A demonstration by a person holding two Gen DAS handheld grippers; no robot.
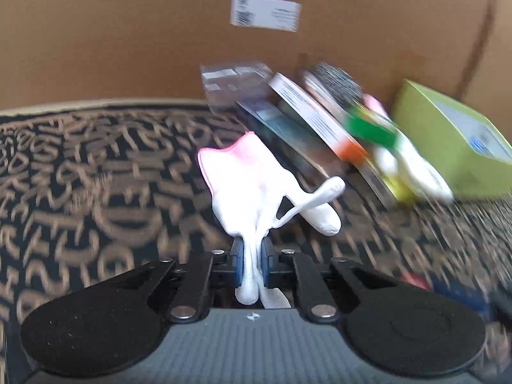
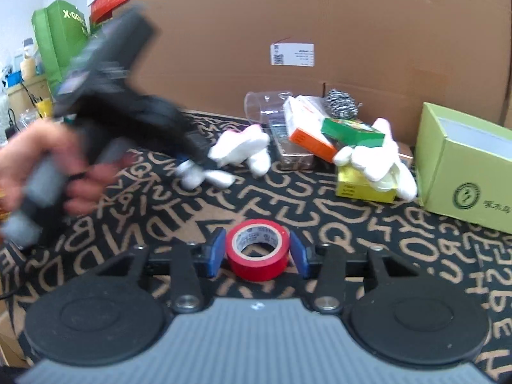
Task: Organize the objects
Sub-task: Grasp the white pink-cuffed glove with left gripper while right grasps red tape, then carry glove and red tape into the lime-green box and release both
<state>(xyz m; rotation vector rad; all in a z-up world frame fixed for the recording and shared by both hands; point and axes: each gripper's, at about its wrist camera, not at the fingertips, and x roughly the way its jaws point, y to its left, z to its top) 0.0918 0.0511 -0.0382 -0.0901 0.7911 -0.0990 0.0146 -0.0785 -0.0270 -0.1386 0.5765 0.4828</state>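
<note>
In the left wrist view my left gripper [image 1: 252,256] is shut on the cuff of a white glove [image 1: 243,185] with a pink edge, whose fingers hang out in front over the patterned mat [image 1: 96,192]. The right wrist view shows the same glove [image 2: 243,147] held by the left gripper [image 2: 192,161], with a person's hand [image 2: 32,160] on its handle. A red tape roll [image 2: 257,256] stands on its side on the mat [image 2: 320,211], with my right gripper [image 2: 258,249] around it. Both blue pads touch the roll's sides.
A pile lies against the cardboard wall [image 2: 288,16]: a clear plastic container [image 2: 262,108], an orange-and-white box [image 2: 307,128], a green packet [image 2: 352,132], a steel scourer [image 2: 340,102], a second white glove [image 2: 377,163] and a yellow box [image 2: 361,188]. A green carton [image 2: 464,172] stands at the right.
</note>
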